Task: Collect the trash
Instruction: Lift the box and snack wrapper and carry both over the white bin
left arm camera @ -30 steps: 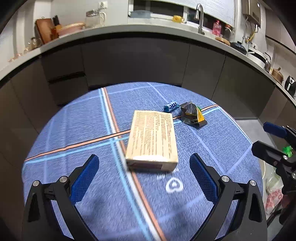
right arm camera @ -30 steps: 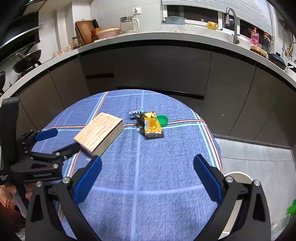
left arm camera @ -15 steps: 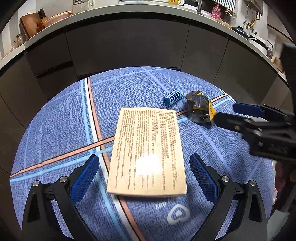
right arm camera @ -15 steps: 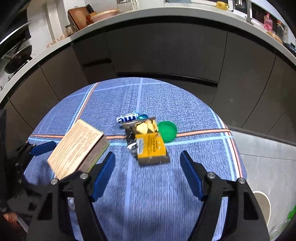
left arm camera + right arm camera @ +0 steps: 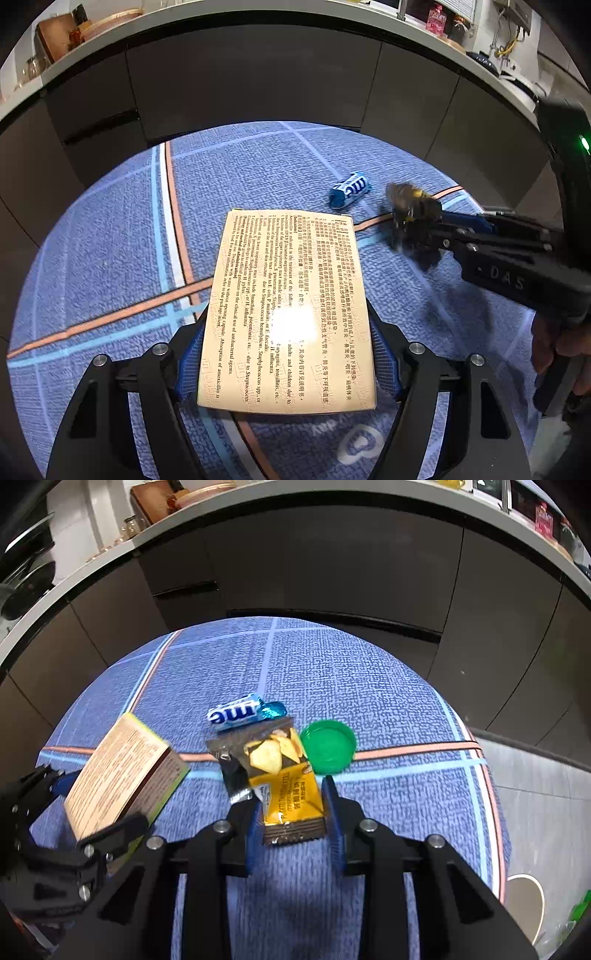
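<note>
dark kitchen cabinets ring a blue checked table (image 5: 388, 686). left gripper (image 5: 286, 354) pinches the box (image 5: 288, 314); right gripper (image 5: 293, 819) fingers pinch the chip packet (image 5: 284, 775), beside a green cap (image 5: 328, 746) and candy wrapper (image 5: 236, 713).

A round table (image 5: 388, 686) under a blue cloth with orange, white and light-blue stripes carries the litter. A blue-and-white candy wrapper (image 5: 236, 713) lies beyond the right tongs' tips, touching the snack packet (image 5: 280, 775) that lies between them. A green bottle cap (image 5: 328, 746) sits just right of that packet.
</note>
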`<action>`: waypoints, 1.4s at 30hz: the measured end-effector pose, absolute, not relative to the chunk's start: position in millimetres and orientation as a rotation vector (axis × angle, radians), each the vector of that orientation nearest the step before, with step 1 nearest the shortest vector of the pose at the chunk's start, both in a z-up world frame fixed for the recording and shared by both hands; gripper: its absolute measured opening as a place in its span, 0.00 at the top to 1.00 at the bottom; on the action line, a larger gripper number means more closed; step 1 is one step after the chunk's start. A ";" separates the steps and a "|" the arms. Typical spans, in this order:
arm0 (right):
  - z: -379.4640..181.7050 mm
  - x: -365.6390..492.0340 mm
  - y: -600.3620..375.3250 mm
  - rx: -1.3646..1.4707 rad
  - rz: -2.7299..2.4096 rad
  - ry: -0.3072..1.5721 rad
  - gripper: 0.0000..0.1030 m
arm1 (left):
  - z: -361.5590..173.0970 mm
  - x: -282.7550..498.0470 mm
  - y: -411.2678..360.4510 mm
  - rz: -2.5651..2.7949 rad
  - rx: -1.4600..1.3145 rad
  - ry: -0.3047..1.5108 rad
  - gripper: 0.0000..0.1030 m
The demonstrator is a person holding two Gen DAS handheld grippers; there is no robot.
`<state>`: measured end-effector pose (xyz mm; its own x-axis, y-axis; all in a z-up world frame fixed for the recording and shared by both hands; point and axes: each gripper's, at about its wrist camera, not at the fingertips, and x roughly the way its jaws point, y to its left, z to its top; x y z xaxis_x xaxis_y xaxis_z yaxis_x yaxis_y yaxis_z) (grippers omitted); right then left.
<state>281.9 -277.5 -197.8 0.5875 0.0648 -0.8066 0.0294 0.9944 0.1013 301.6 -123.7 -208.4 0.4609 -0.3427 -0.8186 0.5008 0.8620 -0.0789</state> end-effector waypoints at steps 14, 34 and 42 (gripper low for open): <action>-172.6 199.4 -274.7 0.143 0.046 0.857 0.97 | -172.6 250.1 -101.0 -0.524 0.106 0.902 0.33; -101.7 88.9 -292.7 0.278 0.003 0.647 0.97 | -97.9 162.1 -111.6 -0.573 0.138 0.804 0.33; -80.6 46.1 -310.2 0.265 -0.068 0.584 0.96 | -74.0 136.1 -144.6 -0.633 0.172 0.759 0.33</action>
<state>46.1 -310.2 -80.6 0.8328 0.0113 -0.5535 0.1383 0.9638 0.2278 136.1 -144.6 -74.0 0.5513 -0.4724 -0.6877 0.5923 0.8021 -0.0762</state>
